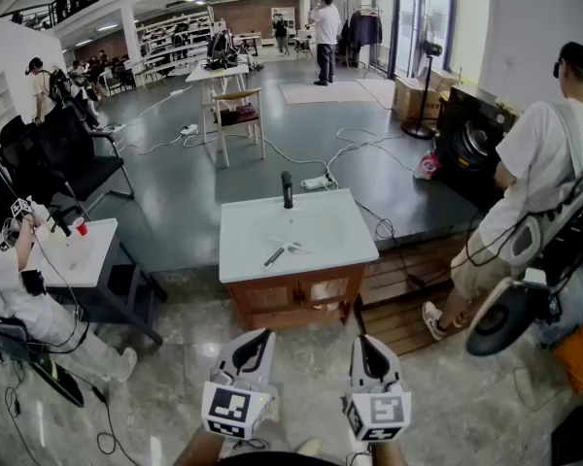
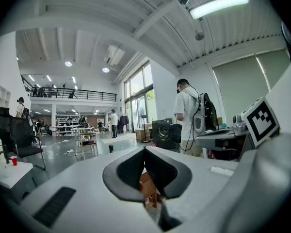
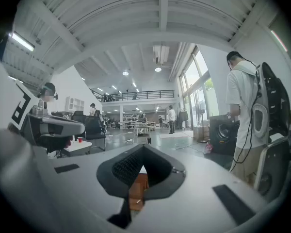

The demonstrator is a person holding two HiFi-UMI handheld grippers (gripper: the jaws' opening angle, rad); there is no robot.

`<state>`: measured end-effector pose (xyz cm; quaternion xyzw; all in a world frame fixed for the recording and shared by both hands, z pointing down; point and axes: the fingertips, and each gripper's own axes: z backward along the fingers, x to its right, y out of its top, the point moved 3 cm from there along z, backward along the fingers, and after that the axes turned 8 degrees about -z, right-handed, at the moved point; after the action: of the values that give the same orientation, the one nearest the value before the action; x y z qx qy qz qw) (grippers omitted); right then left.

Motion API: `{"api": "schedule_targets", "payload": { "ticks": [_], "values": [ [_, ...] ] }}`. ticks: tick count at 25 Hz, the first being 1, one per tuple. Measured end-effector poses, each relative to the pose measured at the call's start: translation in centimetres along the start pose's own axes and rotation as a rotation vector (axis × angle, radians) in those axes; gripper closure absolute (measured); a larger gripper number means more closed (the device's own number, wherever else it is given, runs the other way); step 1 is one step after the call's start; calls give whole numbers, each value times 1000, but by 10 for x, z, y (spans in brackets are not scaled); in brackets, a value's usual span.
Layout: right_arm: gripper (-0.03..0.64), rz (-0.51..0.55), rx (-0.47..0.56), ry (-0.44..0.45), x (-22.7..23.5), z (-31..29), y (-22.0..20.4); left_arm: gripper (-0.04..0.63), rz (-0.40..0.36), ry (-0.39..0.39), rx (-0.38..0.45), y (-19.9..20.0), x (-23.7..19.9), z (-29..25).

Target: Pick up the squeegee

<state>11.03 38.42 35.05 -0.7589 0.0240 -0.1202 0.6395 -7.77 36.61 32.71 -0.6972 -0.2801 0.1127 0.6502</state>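
The squeegee (image 1: 278,252), small with a dark handle, lies on the white sink counter (image 1: 340,250) of a wooden cabinet (image 1: 293,299), in front of a black faucet (image 1: 287,189). My left gripper (image 1: 263,337) and right gripper (image 1: 360,334) hover side by side near the bottom of the head view, well short of the cabinet and pointing toward it. Both are shut with nothing between the jaws. In the left gripper view the left gripper (image 2: 144,149) has its dark pads meeting; only a bit of wooden cabinet (image 2: 146,186) shows below them. The right gripper (image 3: 143,147) looks the same in its own view.
A person in a white shirt (image 1: 549,153) stands at the right beside a black washing machine (image 1: 471,144). A wooden platform (image 1: 408,294) adjoins the cabinet on the right. A white side table (image 1: 73,260) with a red cup (image 1: 81,226) stands at the left. Cables (image 1: 369,153) trail over the floor.
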Motion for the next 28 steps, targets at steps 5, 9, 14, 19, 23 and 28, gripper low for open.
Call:
{"api": "schedule_targets", "payload": {
  "ticks": [5,9,14,19,23,28],
  "values": [
    [620,-19,1,-4,2,-9,-2,597,9,-4,-27,-4,-5,-6],
    [620,-14,7,7,-1,-24,-2,597,21,-10,-62,-12,-13,-12],
    [620,-20,26,9,4,-53,-6,597,22,-5,-78,-19,-30,-32],
    [620,-5,-8,4,2,-89,-1,597,1,5,-54,-18,-57,-61],
    [619,-3,7,8,0,-124,0,597,8,1,-55,-23,-81,-86],
    [620,-1,-7,3,4,-162,8,597,26,-7,-64,-25,-105,-119]
  ]
}}
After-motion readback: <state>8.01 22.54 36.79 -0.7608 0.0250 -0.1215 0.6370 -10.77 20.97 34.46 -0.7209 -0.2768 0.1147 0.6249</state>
